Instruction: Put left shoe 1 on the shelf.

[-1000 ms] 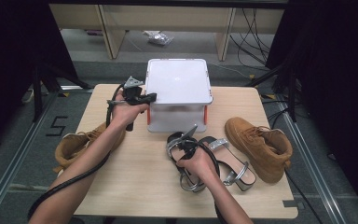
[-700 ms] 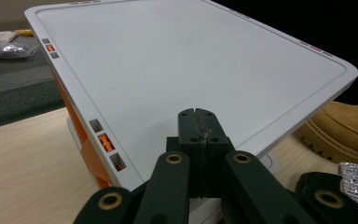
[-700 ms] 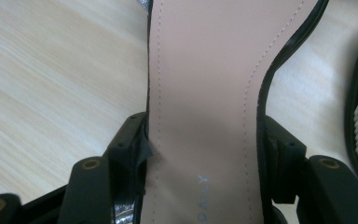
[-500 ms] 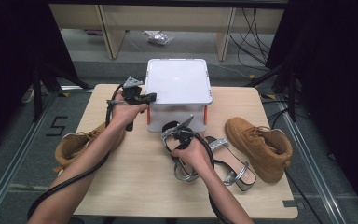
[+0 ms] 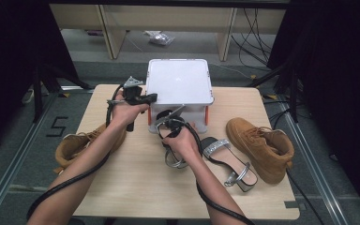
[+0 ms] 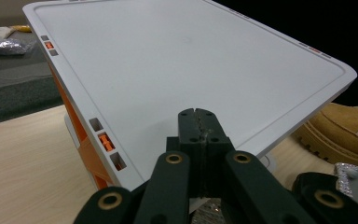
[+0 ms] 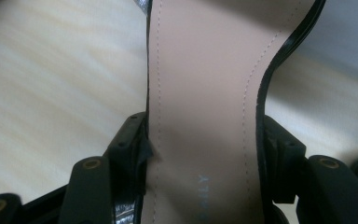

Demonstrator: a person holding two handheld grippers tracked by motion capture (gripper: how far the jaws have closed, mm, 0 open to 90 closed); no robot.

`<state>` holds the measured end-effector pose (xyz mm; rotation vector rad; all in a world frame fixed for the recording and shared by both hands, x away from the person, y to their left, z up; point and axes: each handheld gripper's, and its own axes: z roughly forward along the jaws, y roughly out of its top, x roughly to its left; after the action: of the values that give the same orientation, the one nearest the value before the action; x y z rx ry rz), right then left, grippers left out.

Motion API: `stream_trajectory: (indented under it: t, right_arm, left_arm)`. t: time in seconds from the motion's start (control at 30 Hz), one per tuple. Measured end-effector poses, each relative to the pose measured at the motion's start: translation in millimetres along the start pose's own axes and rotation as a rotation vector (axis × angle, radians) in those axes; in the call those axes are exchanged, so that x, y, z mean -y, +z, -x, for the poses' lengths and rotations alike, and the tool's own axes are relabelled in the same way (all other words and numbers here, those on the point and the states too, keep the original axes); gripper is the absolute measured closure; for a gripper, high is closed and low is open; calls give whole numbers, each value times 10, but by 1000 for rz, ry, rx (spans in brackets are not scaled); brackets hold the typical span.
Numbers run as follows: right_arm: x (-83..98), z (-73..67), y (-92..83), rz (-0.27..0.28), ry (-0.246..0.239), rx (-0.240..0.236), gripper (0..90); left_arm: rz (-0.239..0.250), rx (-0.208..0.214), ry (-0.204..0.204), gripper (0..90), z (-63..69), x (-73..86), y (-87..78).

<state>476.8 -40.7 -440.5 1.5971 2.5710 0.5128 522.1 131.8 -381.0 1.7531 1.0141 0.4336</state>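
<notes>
The right gripper (image 5: 168,123) is clamped across the sides of a black sandal with a beige insole (image 7: 205,116), its jaws wide apart against the sole's two edges. The insole carries small pale printing, too faint to read. The sandal hangs above the middle of the light wooden table (image 5: 136,187), just in front of a white plastic box with orange latches (image 5: 180,84) at the table's far edge. The left gripper (image 5: 151,97) has its jaws pressed together, empty, at the lid's near left corner. A silver-strapped sandal (image 5: 229,161) lies toward the right edge beside a tan suede boot (image 5: 262,145); another tan boot (image 5: 75,145) sits at the left edge.
</notes>
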Motion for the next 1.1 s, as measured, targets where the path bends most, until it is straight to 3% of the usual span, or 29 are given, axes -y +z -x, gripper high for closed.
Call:
stream_trajectory:
  t: [0.17,0.23,0.33,0.37,0.43,0.47,0.57,0.63,0.67,0.7,0.73,0.8,0.87,0.9,0.97,1.03,1.07,1.1]
  right_arm:
    - [-108,-22,112,6,41,13,432]
    - [-134,-7,152,7,20,25,432]
    - [-152,7,186,10,31,23,432]
    - [-172,12,227,25,65,-17,432]
    - [-187,25,244,19,69,-22,432]
    - [-195,60,287,53,22,-34,432]
    - [-206,60,333,51,-4,-22,431]
    - [-218,42,340,49,6,-10,431]
    - [-221,-38,348,10,88,1,429]
    - [-221,-38,348,10,88,1,429]
    - [-235,-64,347,-1,135,11,428]
    - [-230,-52,385,-13,106,-3,425]
    - [-221,-63,404,-3,121,-21,423]
    - [-216,-87,401,-10,138,4,422]
    - [-217,-76,395,-10,117,10,406]
    - [-217,-107,355,21,128,6,348]
    - [-220,-131,241,50,138,38,332]
    - [-211,-117,210,56,117,40,323]
  left_arm:
    - [1,1,-3,894,-1,3,-1]
    - [2,1,-5,894,-2,4,-1]
    - [-1,1,-3,894,-1,2,-1]
    - [0,0,-3,894,4,-1,3]
    - [0,-1,-2,894,6,-1,4]
    - [0,-1,-2,894,6,-1,4]
    - [4,-1,-5,894,7,0,5]
    - [1,-1,-3,894,4,0,3]
    - [1,1,-3,894,2,0,3]
    - [1,1,-3,894,2,0,3]
    - [0,1,-1,894,0,-1,1]
    - [0,2,-1,894,-2,1,1]
    - [1,2,-1,894,-2,3,1]
    - [2,1,-1,894,-1,3,2]
    - [1,0,0,894,1,2,2]
    - [1,-1,-2,893,2,1,2]
    - [1,-1,-1,894,2,1,2]
    - [1,-3,-1,893,5,1,3]
